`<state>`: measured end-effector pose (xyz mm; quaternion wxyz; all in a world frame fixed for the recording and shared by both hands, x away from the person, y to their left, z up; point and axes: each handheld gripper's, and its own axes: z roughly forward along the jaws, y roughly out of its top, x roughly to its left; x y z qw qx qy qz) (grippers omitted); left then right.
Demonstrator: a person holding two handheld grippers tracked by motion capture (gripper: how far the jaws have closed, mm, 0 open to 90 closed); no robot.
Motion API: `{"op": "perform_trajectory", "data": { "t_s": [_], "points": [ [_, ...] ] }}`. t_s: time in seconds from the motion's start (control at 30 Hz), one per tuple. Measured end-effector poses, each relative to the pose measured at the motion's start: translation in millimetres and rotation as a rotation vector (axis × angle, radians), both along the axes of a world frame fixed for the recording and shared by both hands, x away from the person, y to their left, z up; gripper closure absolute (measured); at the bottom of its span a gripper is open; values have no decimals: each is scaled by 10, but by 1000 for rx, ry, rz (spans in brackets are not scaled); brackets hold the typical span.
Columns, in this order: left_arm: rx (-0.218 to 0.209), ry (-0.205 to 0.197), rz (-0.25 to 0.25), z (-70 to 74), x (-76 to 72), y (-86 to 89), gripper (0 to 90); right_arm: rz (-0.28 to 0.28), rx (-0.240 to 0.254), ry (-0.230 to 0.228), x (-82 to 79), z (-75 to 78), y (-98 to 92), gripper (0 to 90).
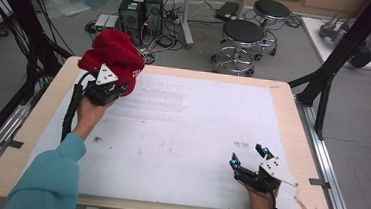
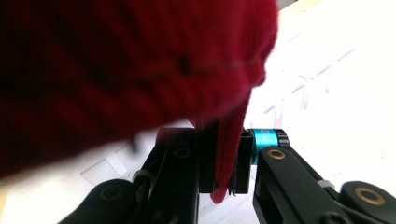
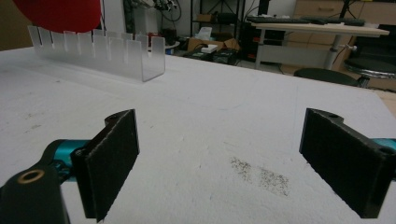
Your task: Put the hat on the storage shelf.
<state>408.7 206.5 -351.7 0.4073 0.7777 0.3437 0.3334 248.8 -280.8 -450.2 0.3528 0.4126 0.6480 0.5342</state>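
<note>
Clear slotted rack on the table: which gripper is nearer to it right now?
Left. The left gripper, shut on the red knit hat, is just beside the clear slotted rack's left end. The right gripper is open, apart from it near the table's front right.

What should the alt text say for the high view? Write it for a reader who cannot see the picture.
A person's left gripper holds a red knit hat up over the far left of a white table mat, just left of a clear slotted rack. The right gripper rests open near the mat's near right corner.
</note>
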Motion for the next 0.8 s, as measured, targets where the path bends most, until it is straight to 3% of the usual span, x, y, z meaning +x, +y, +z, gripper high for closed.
{"op": "perform_trajectory", "data": {
  "t_s": [0.63, 0.8],
  "points": [
    [-59, -1, 20, -41, 29, 33, 846, -5, 5, -5, -2, -2, -8, 109],
    [-25, 24, 16, -90, 37, 1, 847, -6, 6, -5, -1, -2, -8, 109]
  ]
}}
